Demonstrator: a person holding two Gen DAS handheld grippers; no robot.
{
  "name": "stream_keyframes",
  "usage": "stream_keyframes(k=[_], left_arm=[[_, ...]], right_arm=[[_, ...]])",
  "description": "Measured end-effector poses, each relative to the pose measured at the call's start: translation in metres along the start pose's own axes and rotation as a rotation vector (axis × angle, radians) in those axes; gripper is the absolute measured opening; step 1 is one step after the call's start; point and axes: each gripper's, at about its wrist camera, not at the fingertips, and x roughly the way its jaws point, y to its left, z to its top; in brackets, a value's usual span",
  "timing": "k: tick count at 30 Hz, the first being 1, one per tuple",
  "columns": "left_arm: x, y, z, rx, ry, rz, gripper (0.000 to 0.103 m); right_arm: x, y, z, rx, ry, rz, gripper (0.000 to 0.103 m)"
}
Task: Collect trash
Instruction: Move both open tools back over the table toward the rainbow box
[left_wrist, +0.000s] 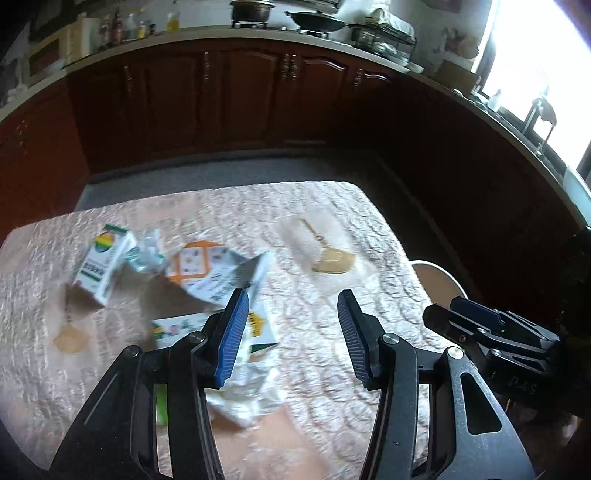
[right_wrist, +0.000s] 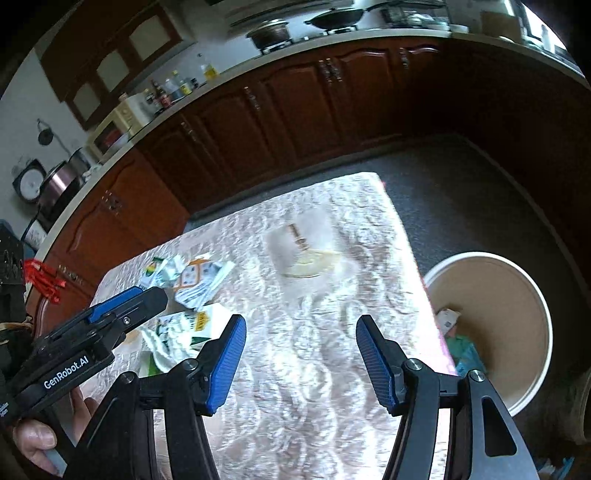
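Several pieces of trash, among them a white carton (left_wrist: 105, 264), a torn printed wrapper (left_wrist: 218, 271) and a crumpled white paper (left_wrist: 243, 397), lie at the left of the left wrist frame on the quilted surface (left_wrist: 332, 332), while the left gripper (left_wrist: 291, 332) hangs over them with fingers parted and nothing between them. The right gripper (right_wrist: 301, 354) is likewise empty, fingers released. Best judged, one hand should close squarely on the nearest paper, then carry it to the round bin (right_wrist: 532, 295) at lower right of the right wrist frame, which already holds a few scraps (right_wrist: 458, 339).

home kitchen | wood cabinets (left_wrist: 240, 96) | wok (left_wrist: 317, 20) on stove | counter bottles (right_wrist: 177, 86)
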Motion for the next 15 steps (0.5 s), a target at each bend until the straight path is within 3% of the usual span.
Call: stream_keyframes(k=[4,6,15], left_arm=[[-0.005,0.026,-0.005,-0.027,0.004,0.019,0.051],[-0.007,0.042,-0.008,-0.045,0.004,0.025,0.057],[-0.01,0.125,-0.02,-0.126,0.026,0.096,0.06]], right_arm=[[0.008,0.021,0.001,-0.034,0.01,0.018,0.061],[0.013,0.032,0.001,-0.052,0.016,0.025,0.062],[0.034,0.067,-0.003,-0.119,0.057,0.056,0.064]])
